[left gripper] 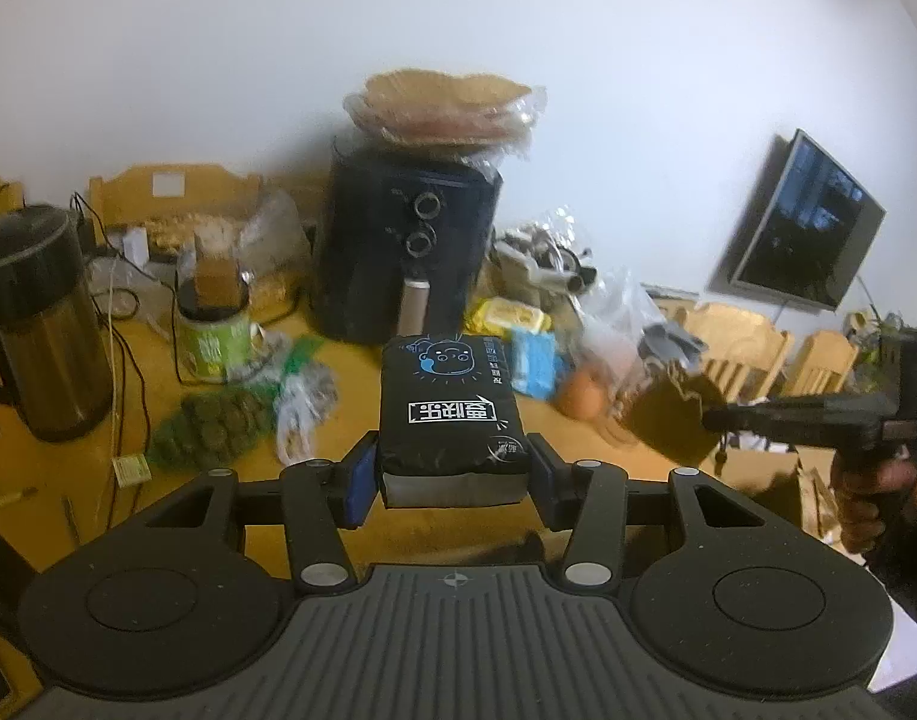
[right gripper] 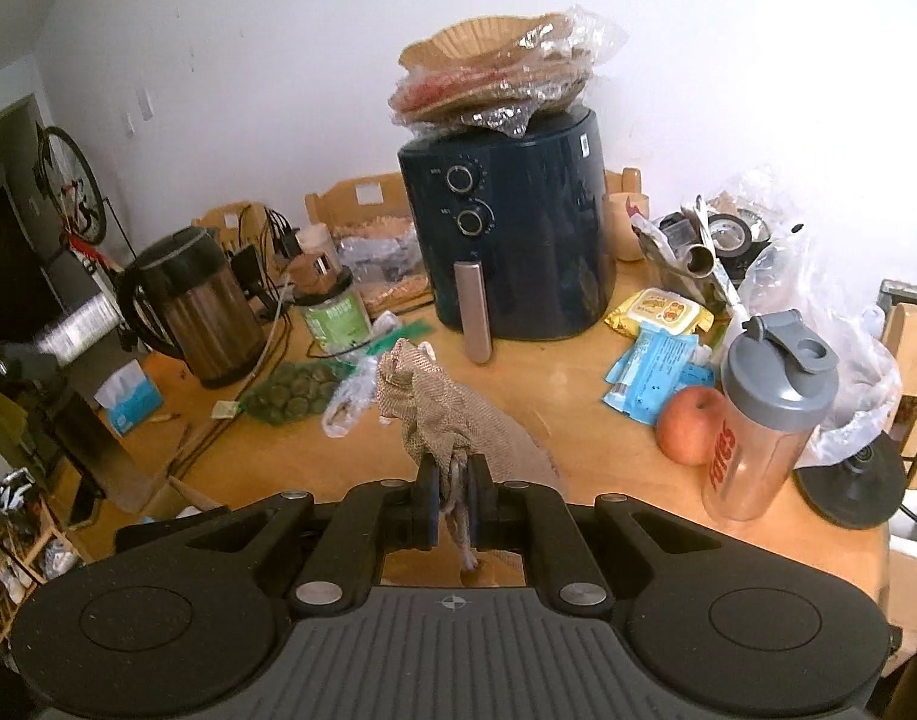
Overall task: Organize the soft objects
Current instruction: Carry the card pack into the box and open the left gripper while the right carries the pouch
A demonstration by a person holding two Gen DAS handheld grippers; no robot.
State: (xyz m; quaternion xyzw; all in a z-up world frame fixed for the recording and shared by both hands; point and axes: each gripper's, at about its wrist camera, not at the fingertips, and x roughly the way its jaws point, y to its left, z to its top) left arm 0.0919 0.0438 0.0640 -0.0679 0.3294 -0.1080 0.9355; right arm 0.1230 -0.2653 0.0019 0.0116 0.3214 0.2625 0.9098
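Note:
My left gripper [left gripper: 452, 483] is shut on a black tissue pack [left gripper: 449, 414] with a blue cartoon face, held above the wooden table [left gripper: 146, 396]. My right gripper [right gripper: 452, 507] is shut on a brown knitted cloth [right gripper: 440, 414], which bunches up in front of the jaws and hangs over the table [right gripper: 554, 372]. In the left wrist view the right gripper [left gripper: 710, 420] shows at the right, held in a hand, with the brown cloth [left gripper: 668, 414] at its tip.
A dark blue air fryer [right gripper: 506, 246] with bagged paper plates [right gripper: 500, 78] on top stands at the back. A thermos [right gripper: 188, 306], green jar [right gripper: 335, 315], netted bag [right gripper: 290, 399], wipe packs [right gripper: 656, 372], apple [right gripper: 689, 426] and shaker bottle [right gripper: 764, 414] crowd the table.

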